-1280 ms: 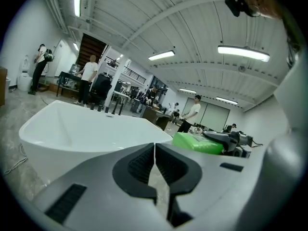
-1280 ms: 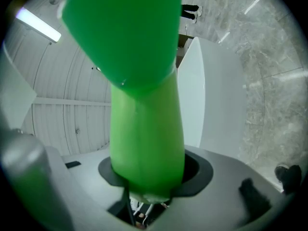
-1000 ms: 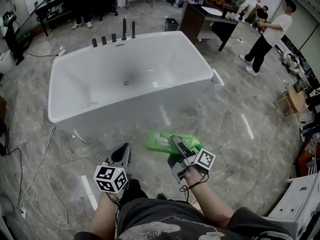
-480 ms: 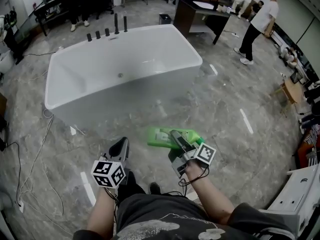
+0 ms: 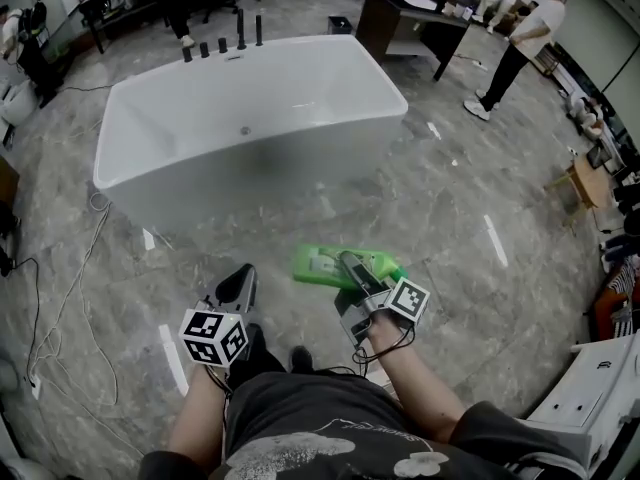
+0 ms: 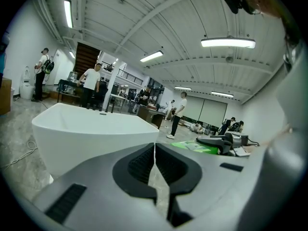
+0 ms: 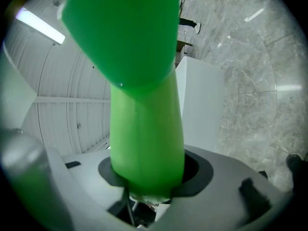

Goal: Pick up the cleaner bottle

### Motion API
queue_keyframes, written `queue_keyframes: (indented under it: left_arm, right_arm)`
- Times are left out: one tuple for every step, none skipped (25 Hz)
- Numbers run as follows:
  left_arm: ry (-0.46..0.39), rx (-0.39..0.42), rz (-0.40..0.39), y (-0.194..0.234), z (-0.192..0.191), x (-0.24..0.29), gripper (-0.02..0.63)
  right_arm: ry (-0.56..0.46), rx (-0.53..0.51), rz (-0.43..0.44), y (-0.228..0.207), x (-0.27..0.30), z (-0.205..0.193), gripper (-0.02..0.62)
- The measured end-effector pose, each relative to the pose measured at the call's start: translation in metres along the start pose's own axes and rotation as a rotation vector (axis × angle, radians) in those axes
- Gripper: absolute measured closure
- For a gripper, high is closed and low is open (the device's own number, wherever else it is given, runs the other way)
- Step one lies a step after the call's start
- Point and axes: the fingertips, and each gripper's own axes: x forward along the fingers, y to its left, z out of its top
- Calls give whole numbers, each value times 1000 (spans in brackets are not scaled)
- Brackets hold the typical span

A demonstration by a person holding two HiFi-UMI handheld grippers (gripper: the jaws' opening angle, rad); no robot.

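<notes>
A bright green cleaner bottle point(image 5: 340, 266) lies sideways in the air above the floor, held by my right gripper point(image 5: 352, 268), which is shut on its narrow neck. In the right gripper view the green bottle point(image 7: 144, 105) fills the middle, its neck squeezed between the two dark pads. My left gripper point(image 5: 241, 290) hangs at the left, shut with nothing in it. In the left gripper view the jaws meet along one thin line, and the cleaner bottle point(image 6: 195, 147) shows off to the right with the right gripper point(image 6: 226, 142) on it.
A large white bathtub point(image 5: 150, 183) stands ahead on the grey marble floor point(image 5: 480, 238), with black taps point(image 5: 222, 41) at its far rim. Cables point(image 5: 60, 308) trail at the left. Desks and several people stand at the back; a white unit point(image 5: 590, 398) sits at the right.
The bathtub has slid up and to the left in the head view as I moved across the floor. Both grippers keep their pose, and the bottle stays in the right one.
</notes>
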Motion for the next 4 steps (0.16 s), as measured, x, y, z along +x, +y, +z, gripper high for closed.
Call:
queue_keyframes:
  left_arm:
    - [1, -3, 1, 3, -1, -1, 588]
    - [0, -7, 3, 6, -4, -1, 588]
    - [-2, -12, 5, 9, -6, -1, 588]
    - [-3, -17, 7, 11, -8, -1, 588]
  right_arm:
    - [1, -3, -3, -2, 2, -2, 400]
    - [1, -5, -7, -6, 3, -4, 400]
    - [1, -7, -11, -10, 4, -6, 400]
    - [0, -8, -16, -14, 5, -7, 399]
